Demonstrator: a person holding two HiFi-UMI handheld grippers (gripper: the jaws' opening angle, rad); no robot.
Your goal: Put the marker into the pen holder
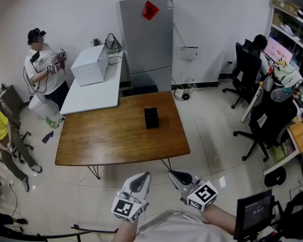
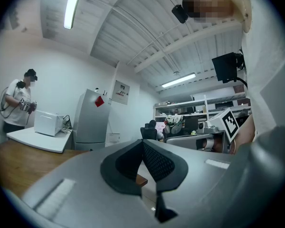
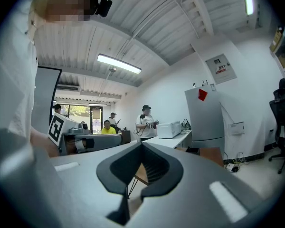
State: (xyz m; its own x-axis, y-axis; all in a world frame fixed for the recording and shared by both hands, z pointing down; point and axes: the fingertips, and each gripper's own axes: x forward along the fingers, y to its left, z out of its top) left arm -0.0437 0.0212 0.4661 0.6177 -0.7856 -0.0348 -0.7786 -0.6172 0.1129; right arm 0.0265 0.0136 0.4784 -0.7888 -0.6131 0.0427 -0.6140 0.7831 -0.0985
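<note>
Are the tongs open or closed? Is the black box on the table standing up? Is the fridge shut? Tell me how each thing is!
Left tongs: shut, holding nothing.
Right tongs: shut, holding nothing.
Pen holder: standing upright on the wooden table; what's inside can't be seen.
Fridge: doors shut.
Monitor: switched on, screen glowing.
</note>
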